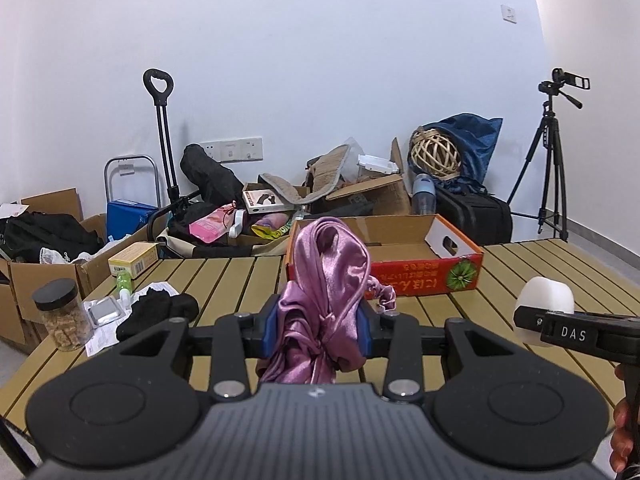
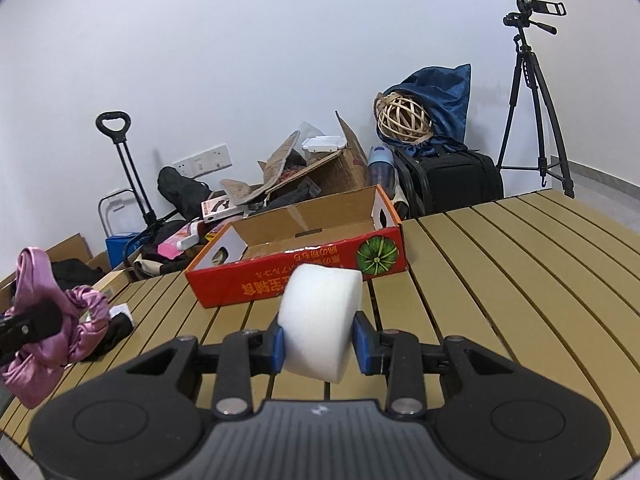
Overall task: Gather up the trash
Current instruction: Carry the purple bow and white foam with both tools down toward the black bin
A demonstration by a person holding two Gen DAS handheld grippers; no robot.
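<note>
Left wrist: jaws pinching purple satin cloth (image 1: 320, 300); right jaws level, clamping white foam block (image 2: 320, 320).

I see a jar (image 1: 61, 314) with a black lid near the left edge of the wooden table (image 1: 540, 272), and black socks (image 1: 158, 312) beside it. Behind the table, a tripod (image 1: 552, 160) with a camera stands by the white wall, near a black suitcase (image 1: 474, 212) and a woven ball (image 1: 436, 154).
</note>
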